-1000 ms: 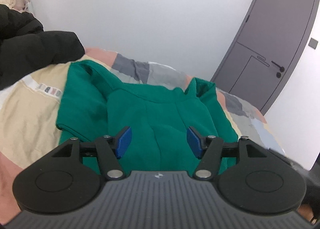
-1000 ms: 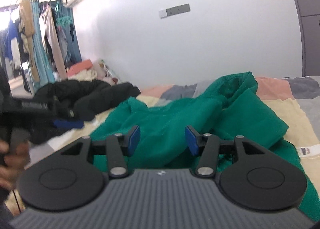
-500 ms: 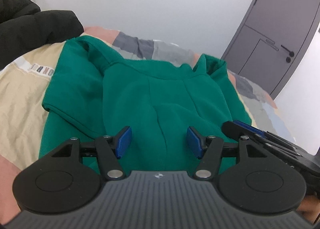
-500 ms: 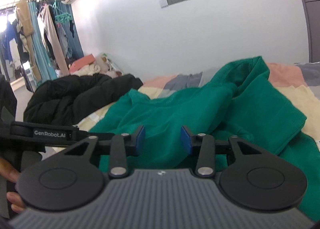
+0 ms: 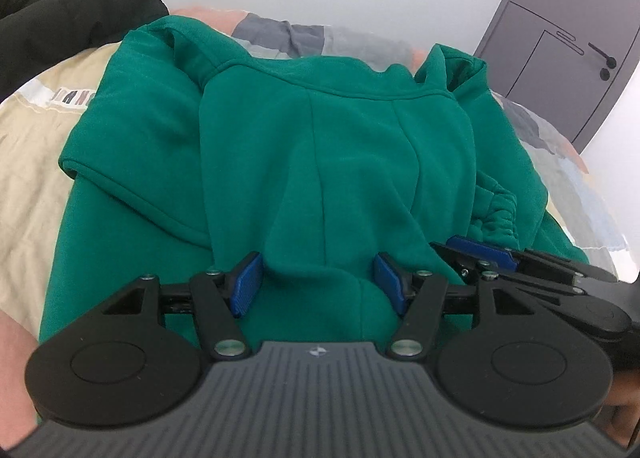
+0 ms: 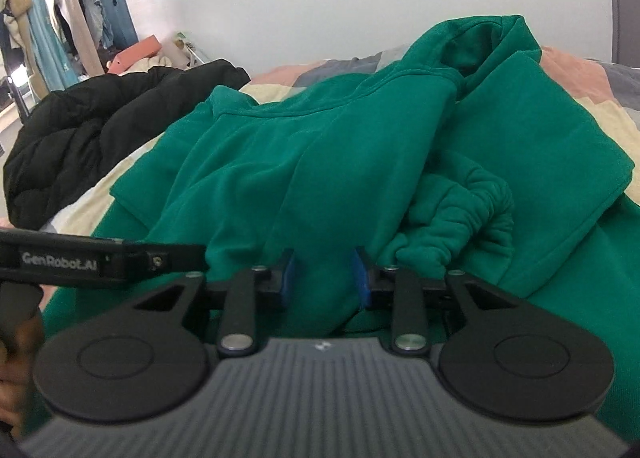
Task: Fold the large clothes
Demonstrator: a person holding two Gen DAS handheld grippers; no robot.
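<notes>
Left wrist view: the left tool (image 5: 318, 278) stands spread, its blue pads either side of a low ridge of the green hoodie (image 5: 340, 162) without pressing it. The hoodie lies across the bed (image 5: 28, 146), filling the middle of the frame, hood toward the top. At lower right the right tool (image 5: 480, 252) comes in just beside the ribbed cuff (image 5: 496, 214).

To do this grab well, I judge the left tool should sink until the near hem sits deep between the pads, then pinch one clean edge, not a bunch of layers.

Right wrist view: the right tool (image 6: 323, 278) is closing, with green cloth between its pads; whether they press it yet I cannot tell. The cuff (image 6: 468, 210) bulges just right of it, and the left tool (image 6: 104, 258) crosses the left edge at mid height. Both should grip at a like depth so the fold lifts level.

Around: a black jacket (image 6: 100, 130) lies heaped at the left, touching or nearly touching the hoodie's far sleeve, and could crowd a fold that way. Hanging clothes (image 6: 60, 18) fill the upper left corner; a grey door (image 5: 560, 38) stands upper right in the left view. The loose cuff may snag.
</notes>
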